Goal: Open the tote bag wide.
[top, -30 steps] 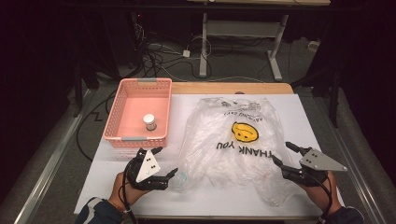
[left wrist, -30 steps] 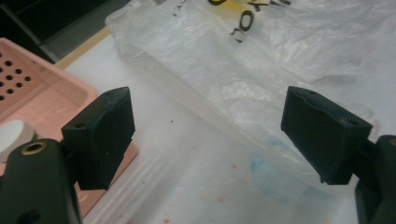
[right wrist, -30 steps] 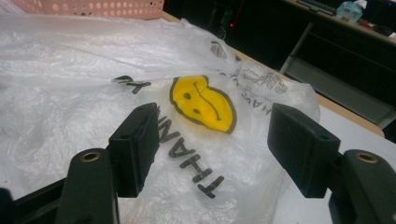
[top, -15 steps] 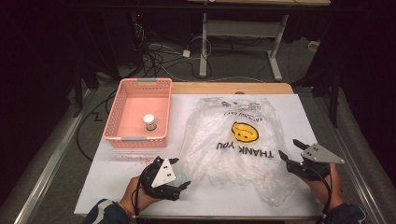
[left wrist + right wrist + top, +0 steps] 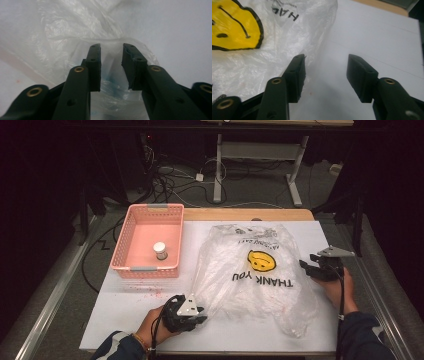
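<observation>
Both my grippers at the plastic bag (image 5: 255,270) — left at its near-left corner, right at its right edge.

My left gripper (image 5: 111,67) view shows its jaws narrow, film between them; my right gripper (image 5: 325,75) stands wide over bare tabletop (image 5: 374,35). Since half a second ago, my left has moved right, onto the bag.

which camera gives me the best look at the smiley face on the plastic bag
The high view: the whole smiley face shows on the plastic bag, above THANK YOU. The right gripper view catches part of it, cropped at the frame's edge. The left gripper view shows just clear bag film.
</observation>
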Demonstrator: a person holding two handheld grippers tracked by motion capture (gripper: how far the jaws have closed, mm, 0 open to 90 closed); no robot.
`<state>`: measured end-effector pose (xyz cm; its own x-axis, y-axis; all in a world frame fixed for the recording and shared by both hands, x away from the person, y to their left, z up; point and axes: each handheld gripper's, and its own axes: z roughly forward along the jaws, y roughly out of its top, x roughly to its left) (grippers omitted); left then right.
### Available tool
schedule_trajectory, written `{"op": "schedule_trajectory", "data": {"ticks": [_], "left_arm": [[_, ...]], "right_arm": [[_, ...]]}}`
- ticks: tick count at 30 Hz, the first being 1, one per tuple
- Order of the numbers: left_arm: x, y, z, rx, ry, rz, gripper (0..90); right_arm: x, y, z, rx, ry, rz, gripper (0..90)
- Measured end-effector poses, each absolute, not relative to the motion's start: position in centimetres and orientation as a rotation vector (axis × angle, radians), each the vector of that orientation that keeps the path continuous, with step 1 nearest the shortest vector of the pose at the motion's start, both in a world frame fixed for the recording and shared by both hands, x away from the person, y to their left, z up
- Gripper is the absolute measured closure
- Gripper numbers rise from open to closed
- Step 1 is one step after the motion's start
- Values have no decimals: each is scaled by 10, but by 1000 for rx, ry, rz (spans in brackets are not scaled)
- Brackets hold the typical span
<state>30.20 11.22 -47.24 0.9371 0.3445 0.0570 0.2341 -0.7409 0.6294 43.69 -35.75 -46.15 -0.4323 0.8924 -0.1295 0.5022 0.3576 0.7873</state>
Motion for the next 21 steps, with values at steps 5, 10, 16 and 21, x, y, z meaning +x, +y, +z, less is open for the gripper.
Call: {"op": "schedule_trajectory", "data": {"ticks": [5,10,16,21], "left_arm": [[304,112,-472,2443,405,190,777],[307,114,-472,2446,417,200,862],[308,114,-471,2458,420,212,871],[311,115,-471,2459,424,228,871]], "right_arm": [[455,-350,-461,1220,2052,919,554],[452,-351,-447,1211,1965,1014,472],[463,-342,-461,1229,2063,972,502],[471,-331,-467,1199,2200,841,757]]}}
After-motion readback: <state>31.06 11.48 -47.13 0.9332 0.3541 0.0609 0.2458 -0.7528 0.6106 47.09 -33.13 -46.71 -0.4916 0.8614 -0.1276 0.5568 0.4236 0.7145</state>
